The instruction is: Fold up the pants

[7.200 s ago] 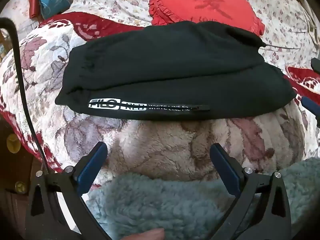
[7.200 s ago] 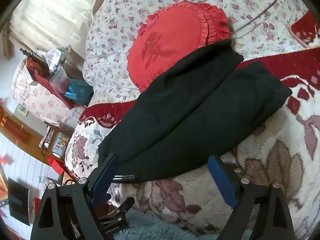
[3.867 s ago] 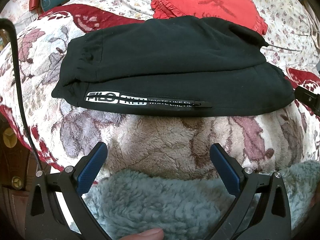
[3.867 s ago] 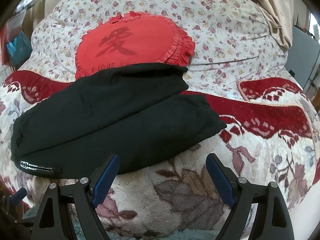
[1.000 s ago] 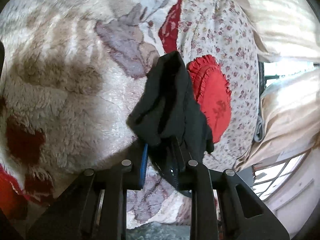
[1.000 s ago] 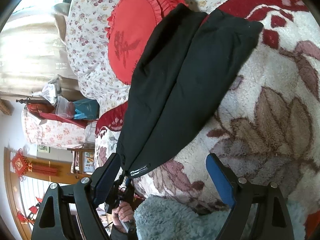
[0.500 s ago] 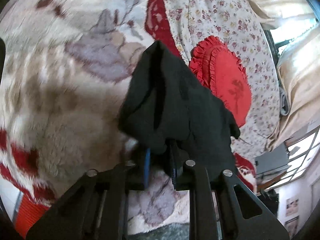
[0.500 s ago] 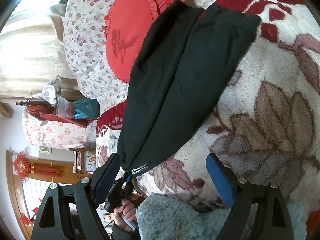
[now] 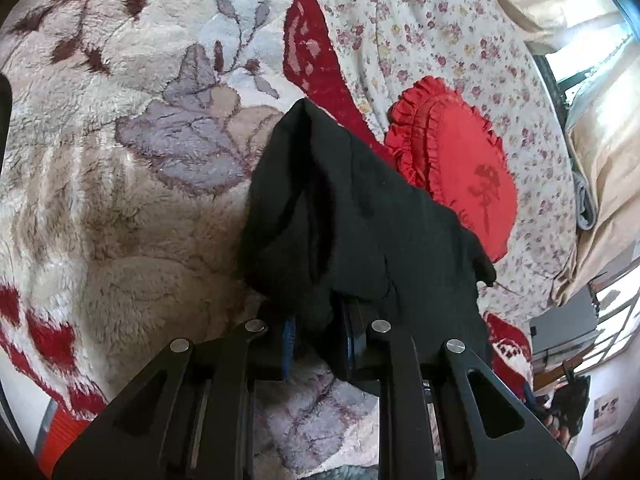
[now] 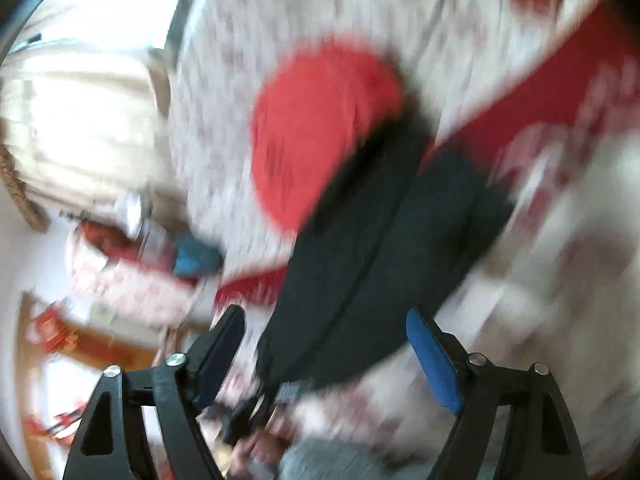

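Observation:
The black pants (image 9: 360, 220) lie folded lengthwise on a fluffy floral blanket (image 9: 120, 160). My left gripper (image 9: 318, 334) is shut on the near end of the pants, and the cloth bunches up between its blue pads. In the blurred right wrist view the pants (image 10: 380, 280) run as a long dark strip from the middle toward the bottom. My right gripper (image 10: 328, 344) is open and empty above that near end, with the left gripper (image 10: 256, 404) dimly seen below.
A red heart-shaped ruffled cushion (image 9: 472, 176) lies on a small-flowered quilt (image 9: 420, 40) just behind the pants; it also shows in the right wrist view (image 10: 320, 132). Curtains and a window (image 9: 600, 80) are at the right. Cluttered furniture (image 10: 120, 240) stands beyond the bed edge.
My left gripper, once open in front of the pants, has closed on their end and keeps lifting it. My right gripper stays open and is now swinging fast, blurring its view.

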`<state>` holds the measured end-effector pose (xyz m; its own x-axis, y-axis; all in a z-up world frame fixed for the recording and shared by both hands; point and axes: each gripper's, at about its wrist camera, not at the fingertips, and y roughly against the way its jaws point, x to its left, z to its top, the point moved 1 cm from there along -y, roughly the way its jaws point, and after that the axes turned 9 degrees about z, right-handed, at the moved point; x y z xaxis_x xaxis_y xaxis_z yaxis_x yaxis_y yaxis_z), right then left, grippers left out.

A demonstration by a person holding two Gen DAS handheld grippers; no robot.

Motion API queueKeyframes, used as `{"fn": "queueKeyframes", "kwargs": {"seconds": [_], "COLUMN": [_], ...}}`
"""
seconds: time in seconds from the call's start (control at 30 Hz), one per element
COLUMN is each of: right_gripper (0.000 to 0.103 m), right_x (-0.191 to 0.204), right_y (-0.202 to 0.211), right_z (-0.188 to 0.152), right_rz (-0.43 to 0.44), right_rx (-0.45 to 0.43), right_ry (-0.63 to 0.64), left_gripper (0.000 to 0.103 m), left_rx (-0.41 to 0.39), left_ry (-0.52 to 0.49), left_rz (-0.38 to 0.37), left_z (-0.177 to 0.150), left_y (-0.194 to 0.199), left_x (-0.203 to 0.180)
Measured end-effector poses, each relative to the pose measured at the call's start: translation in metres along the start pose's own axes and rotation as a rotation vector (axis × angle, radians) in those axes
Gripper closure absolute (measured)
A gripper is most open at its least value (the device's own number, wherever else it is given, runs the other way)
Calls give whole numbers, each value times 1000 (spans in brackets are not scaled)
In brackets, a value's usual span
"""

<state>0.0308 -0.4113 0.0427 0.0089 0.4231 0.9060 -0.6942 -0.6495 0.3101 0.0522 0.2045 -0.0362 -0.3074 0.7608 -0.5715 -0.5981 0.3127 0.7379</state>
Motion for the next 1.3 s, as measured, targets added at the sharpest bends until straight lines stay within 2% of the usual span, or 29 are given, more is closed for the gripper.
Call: {"fn": "queueKeyframes", "kwargs": {"seconds": [0.03, 0.07, 0.1, 0.13, 0.2, 0.23, 0.3, 0.37, 0.4, 0.43, 0.5, 0.57, 0.67, 0.77, 0.83, 1.0, 1.2, 1.27, 1.3], "right_gripper": [4, 4, 11, 25, 27, 27, 27, 27, 31, 38, 53, 54, 64, 82, 99, 99, 100, 100, 100], "right_x": [-8, -19, -43, -70, -104, -112, -119, -118, -117, -114, -116, -117, -117, -119, -115, -89, -66, -71, -75], "right_y": [11, 12, 12, 13, 16, 16, 14, 2, -6, -15, -28, -32, -37, -44, -47, -20, 11, 13, 10], "right_z": [15, 24, 33, 34, 31, 30, 31, 32, 32, 29, 28, 31, 37, 37, 37, 21, -36, -54, -61], "right_rz": [-77, -141, -216, -225, -141, -106, -20, 68, 85, 79, -9, -14, -6, -35, -72, -97, -113, -104, -115], "right_rx": [-42, -32, 18, 54, 66, 58, 25, 34, 43, 53, 68, 35, 19, 42, 73, 92, 225, 258, 286], "right_ry": [22, 4, -77, -194, -362, -389, -376, -351, -330, -311, -264, -238, -207, -183, -144, -99, -128, -142, -124], "left_gripper": [86, 86, 86, 86, 86, 86, 87, 89, 89, 90, 90, 91, 92, 93, 94, 94, 95, 94, 94], "left_rx": [2, 1, 0, -1, -2, -3, -6, -9, -10, -8, -5, -2, -2, 0, -7, -21, -35, -38, -12], "left_ry": [9, 20, 32, 41, 58, 66, 74, 72, 69, 69, 69, 65, 67, 76, 73, 59, 42, 8, 13], "left_rz": [2, -1, -2, -4, -11, -15, -3, 10, 20, 27, 37, 47, 63, 81, 91, 81, 122, 171, 173], "left_z": [0, 1, 1, 1, 1, 1, 0, 0, -1, -1, -1, -1, 0, 1, 0, -1, -7, -9, -11], "left_y": [-2, -2, -2, -2, -1, 0, 0, 1, 1, 1, 1, 0, -1, -1, 2, 26, 67, 70, 64], "left_x": [1, 1, 2, 2, 3, 4, 4, 2, 1, 0, -1, -2, -3, -5, -4, 1, 34, 45, 53]}}
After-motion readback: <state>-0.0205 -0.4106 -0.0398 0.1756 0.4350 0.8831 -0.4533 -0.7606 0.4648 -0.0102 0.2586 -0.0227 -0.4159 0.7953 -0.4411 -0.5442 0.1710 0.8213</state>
